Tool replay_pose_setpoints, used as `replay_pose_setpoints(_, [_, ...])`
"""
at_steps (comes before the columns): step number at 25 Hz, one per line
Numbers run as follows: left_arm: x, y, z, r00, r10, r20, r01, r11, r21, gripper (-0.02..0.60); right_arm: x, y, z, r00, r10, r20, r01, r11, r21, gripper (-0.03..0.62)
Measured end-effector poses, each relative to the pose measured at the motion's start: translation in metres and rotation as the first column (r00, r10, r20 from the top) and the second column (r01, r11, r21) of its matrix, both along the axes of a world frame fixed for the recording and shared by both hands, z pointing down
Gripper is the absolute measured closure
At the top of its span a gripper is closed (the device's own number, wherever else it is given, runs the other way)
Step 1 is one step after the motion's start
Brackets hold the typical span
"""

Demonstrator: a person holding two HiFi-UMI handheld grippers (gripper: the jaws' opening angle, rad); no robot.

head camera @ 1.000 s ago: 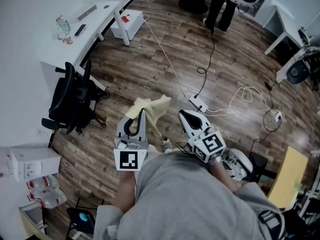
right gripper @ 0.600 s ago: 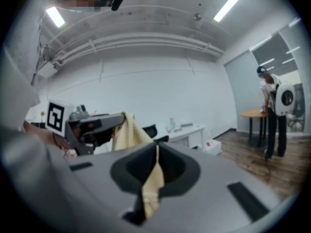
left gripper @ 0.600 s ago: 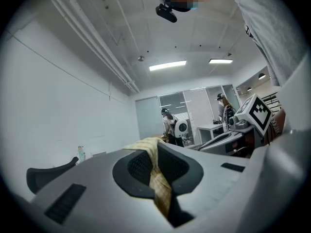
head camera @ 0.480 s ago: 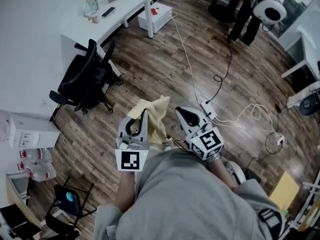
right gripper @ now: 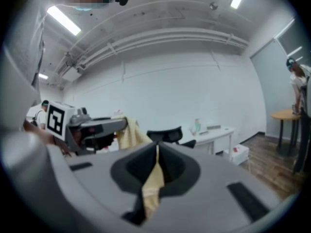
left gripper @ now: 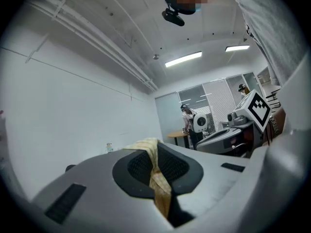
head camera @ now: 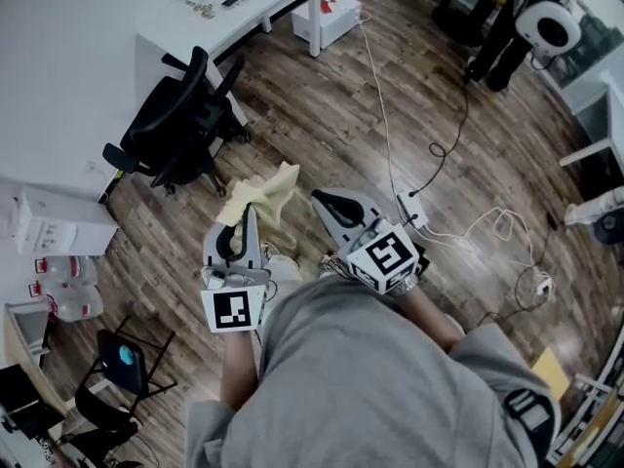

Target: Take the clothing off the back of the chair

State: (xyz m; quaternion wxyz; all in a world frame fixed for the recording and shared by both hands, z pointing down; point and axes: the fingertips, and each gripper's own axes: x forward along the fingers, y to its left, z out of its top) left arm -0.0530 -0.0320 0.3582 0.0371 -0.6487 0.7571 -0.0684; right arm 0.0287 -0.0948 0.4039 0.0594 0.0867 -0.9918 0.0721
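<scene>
Swung sideways since earlier: left hand-held gripper (head camera: 251,213), right hand-held gripper (head camera: 320,199), both level, both pinching yellow clothing (head camera: 261,191), clear of chair (head camera: 175,125)

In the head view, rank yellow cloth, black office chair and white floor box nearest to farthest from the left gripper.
1. yellow cloth, pinched in the left gripper.
2. black office chair, up-left, by the desk.
3. white floor box, top centre, beside the desk leg.

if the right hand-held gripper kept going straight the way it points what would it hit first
Probably the black office chair: it shows dead ahead of the right hand-held gripper, which is shut on the yellow clothing, with the white desk behind. Depth is hard to judge.
</scene>
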Motion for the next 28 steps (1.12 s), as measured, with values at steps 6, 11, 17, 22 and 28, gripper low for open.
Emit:
replay_pose_setpoints(6, [-0.023,0.016,-0.011,0.997,-0.076,0.019,0.076,0.997,0.017,0.538,-0.033,0.016,-0.022,0.995,-0.095,0.021,0.094,0.995,0.033,0.559])
replay_pose_setpoints(11, [-0.033,0.021,-0.015,0.994,-0.102,0.023,0.102,0.995,0.02,0.538,-0.055,0.032,-0.037,0.986,-0.164,0.03,0.161,0.983,0.082,0.559])
replay_pose_setpoints(17, [-0.032,0.019,-0.025,0.995,-0.088,0.036,0.086,0.995,0.054,0.538,-0.063,0.039,-0.057,0.978,-0.2,0.062,0.192,0.974,0.118,0.559])
replay_pose_setpoints(22, [-0.035,0.02,-0.034,0.996,-0.088,0.025,0.086,0.994,0.069,0.538,-0.064,0.027,-0.069,0.983,-0.163,0.083,0.153,0.982,0.114,0.559])
replay_pose_setpoints(28, [-0.038,0.018,-0.041,0.997,-0.076,0.025,0.074,0.994,0.086,0.538,-0.065,0.018,-0.067,0.986,-0.141,0.09,0.134,0.988,0.078,0.56])
